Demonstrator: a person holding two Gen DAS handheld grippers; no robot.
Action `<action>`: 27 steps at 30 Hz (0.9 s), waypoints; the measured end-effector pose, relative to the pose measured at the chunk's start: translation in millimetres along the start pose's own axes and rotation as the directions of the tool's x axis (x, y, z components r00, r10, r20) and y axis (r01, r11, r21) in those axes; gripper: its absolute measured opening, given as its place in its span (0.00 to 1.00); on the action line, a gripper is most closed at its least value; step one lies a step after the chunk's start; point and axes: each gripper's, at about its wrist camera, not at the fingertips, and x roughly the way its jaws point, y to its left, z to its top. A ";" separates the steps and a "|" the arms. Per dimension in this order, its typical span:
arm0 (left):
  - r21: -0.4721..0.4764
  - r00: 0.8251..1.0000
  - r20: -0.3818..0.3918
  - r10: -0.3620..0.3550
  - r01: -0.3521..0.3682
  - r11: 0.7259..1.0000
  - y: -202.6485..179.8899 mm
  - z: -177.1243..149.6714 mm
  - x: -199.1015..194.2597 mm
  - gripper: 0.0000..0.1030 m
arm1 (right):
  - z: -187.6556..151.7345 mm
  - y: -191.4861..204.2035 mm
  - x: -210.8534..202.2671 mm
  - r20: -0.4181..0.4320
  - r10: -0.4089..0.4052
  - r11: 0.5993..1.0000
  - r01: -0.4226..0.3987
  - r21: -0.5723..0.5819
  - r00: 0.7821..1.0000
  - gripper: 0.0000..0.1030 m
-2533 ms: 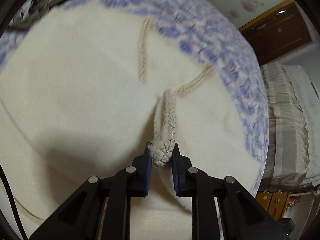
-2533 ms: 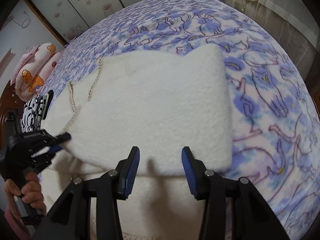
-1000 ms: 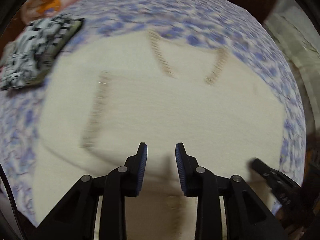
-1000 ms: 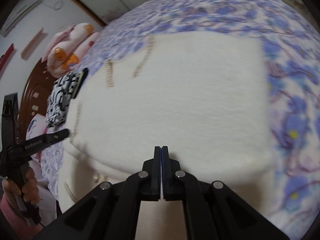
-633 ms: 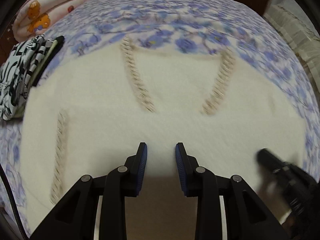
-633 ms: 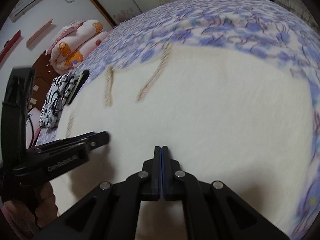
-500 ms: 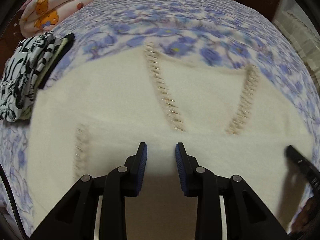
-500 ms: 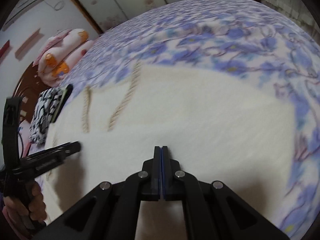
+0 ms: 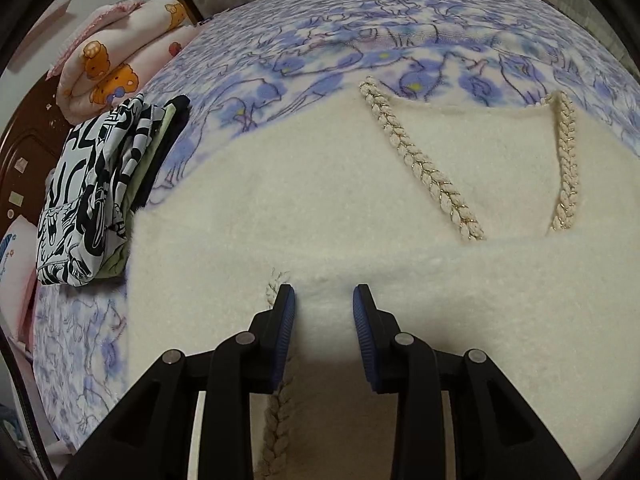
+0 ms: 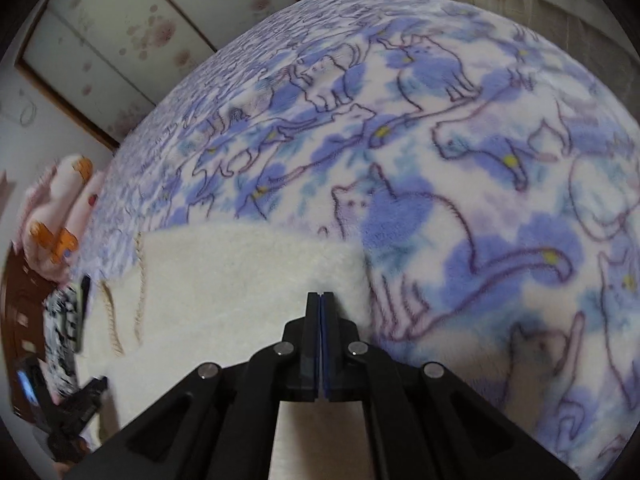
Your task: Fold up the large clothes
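- The left gripper (image 9: pixel 324 308) pointed steeply down over the cream garment (image 9: pixel 320 208), its blue-padded jaws standing apart with nothing pinched between them.
- Directly under and ahead of those jaws ran a folded edge of the garment, a fluffy white layer lying over a flatter one nearer the gripper.
- Just beside the left jaw, a braided trim strip (image 9: pixel 276 412) passed beneath the finger and ran back toward the camera.
- Farther ahead and to the right of the left gripper, two more braided trims (image 9: pixel 420 168) with gold thread slanted toward each other on the garment's upper layer.
- Ahead and left of the left gripper, just off the garment's left edge, lay a folded black-and-white patterned cloth (image 9: pixel 88 200).
- Beyond that cloth, a rolled pink quilt with bear prints (image 9: pixel 116 56) lay at the far left, against a dark wooden headboard (image 9: pixel 20 152).
- The right gripper (image 10: pixel 321 300) had its jaws pressed together, empty, their tips hovering over the garment's right corner (image 10: pixel 248 272).
- To the left of the right gripper the garment stretched away, its braided trims visible but blurred.
- At the far lower left of the right wrist view, the left gripper (image 10: pixel 90 394) appeared as a dark blurred shape over the garment's opposite side.
- Ahead and right of the right gripper spread the bedcover with blue cats (image 10: pixel 460 160), on which the garment lay.
- Past the bed stood sliding panels with a floral print (image 10: pixel 120 32).
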 end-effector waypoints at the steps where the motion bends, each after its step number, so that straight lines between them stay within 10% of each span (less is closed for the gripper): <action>1: -0.008 1.000 -0.008 0.006 -0.006 1.000 4.3 -4.0 -5.9 0.29 | 0.2 5.9 -1.7 -0.001 -0.031 0.999 0.031 -0.028 1.000 0.00; 6: -0.108 1.000 -0.005 -0.018 0.018 0.994 42.3 -39.9 -35.9 0.30 | -12.6 40.3 -24.0 0.024 -0.183 0.971 0.184 -0.152 0.983 0.00; 16: -0.325 0.993 -0.039 -0.113 0.094 0.941 77.7 -169.5 -84.8 0.48 | -124.4 64.4 -65.5 -0.130 -0.013 0.969 -0.020 -0.246 0.991 0.00; 27: -0.272 0.964 -0.083 -0.252 0.221 0.937 61.1 -278.6 -117.6 0.60 | -253.1 20.0 -128.8 -0.152 -0.050 0.985 0.024 -0.171 0.987 0.02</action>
